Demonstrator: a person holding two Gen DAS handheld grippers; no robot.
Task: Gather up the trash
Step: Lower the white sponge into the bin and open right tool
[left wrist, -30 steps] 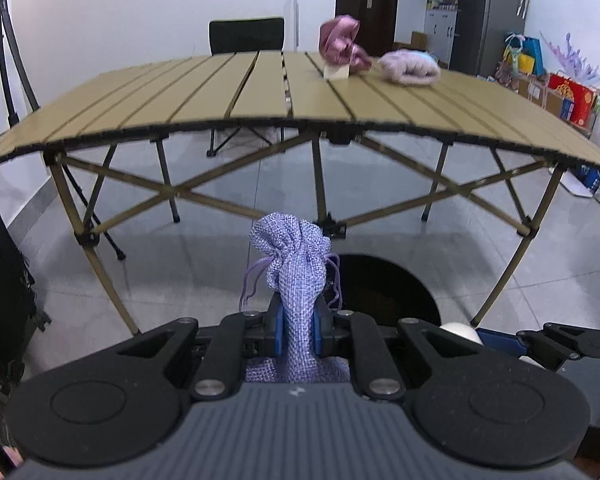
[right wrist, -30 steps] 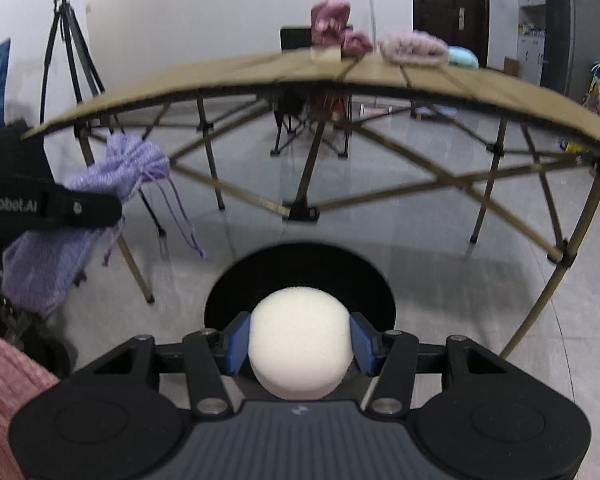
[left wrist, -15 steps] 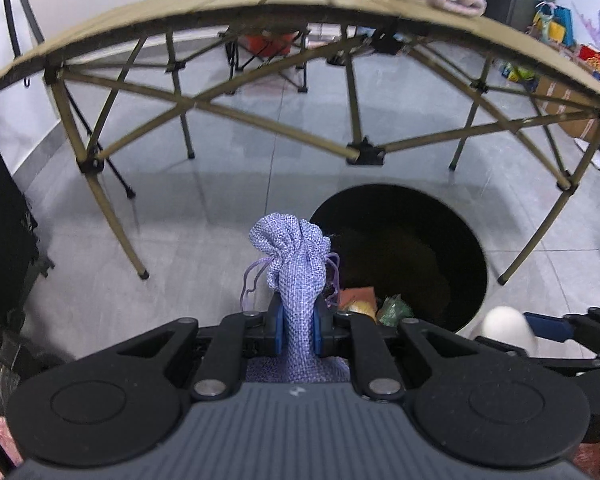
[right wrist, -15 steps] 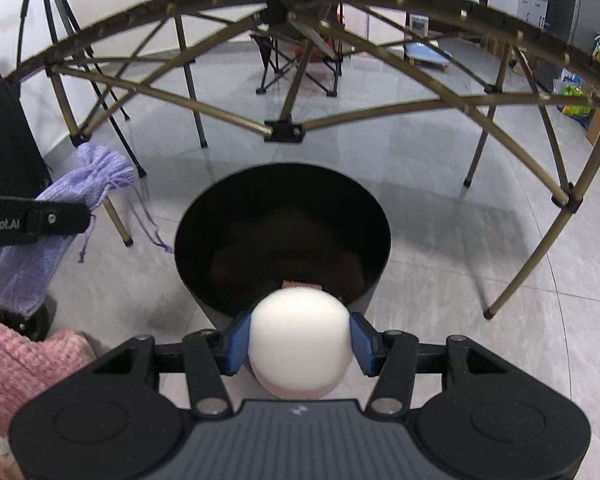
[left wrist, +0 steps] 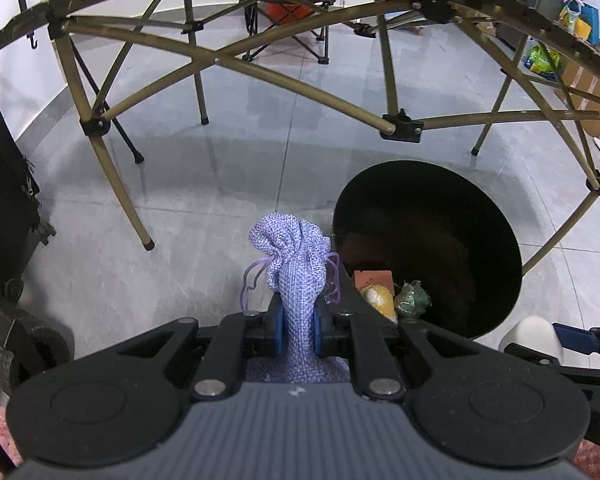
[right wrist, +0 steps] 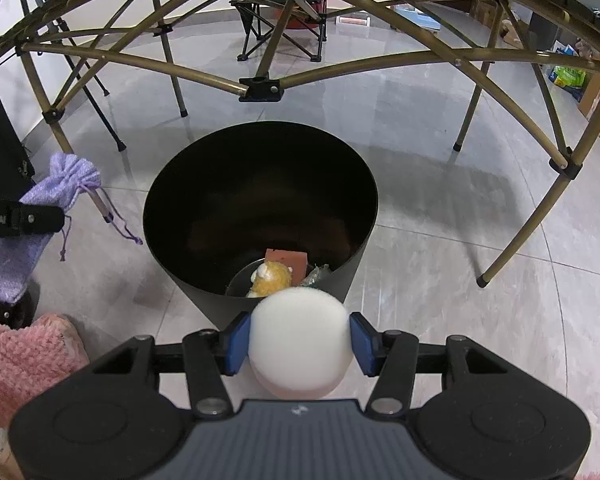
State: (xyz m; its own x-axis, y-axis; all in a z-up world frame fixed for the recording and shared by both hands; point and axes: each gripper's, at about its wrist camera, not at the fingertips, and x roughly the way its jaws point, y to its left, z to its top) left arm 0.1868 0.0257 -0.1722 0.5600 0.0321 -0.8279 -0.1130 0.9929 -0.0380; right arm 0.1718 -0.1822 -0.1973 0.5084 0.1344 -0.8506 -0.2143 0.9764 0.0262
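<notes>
Where the tabletop was, black bin (right wrist: 260, 216) (nearer).

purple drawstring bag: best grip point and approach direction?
Take the purple bag at its cinched neck, just below the gathered ruffle, coming along its length from the body end, one pad on each flat side. The cloth narrows there and the ruffle resists slipping. The left gripper holds it that way beside the black bin.

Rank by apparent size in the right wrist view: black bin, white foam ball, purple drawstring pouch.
1. black bin, clearly largest.
2. white foam ball and purple drawstring pouch: unsure; the ball sits nearest the camera and the pouch is partly hidden.
</notes>
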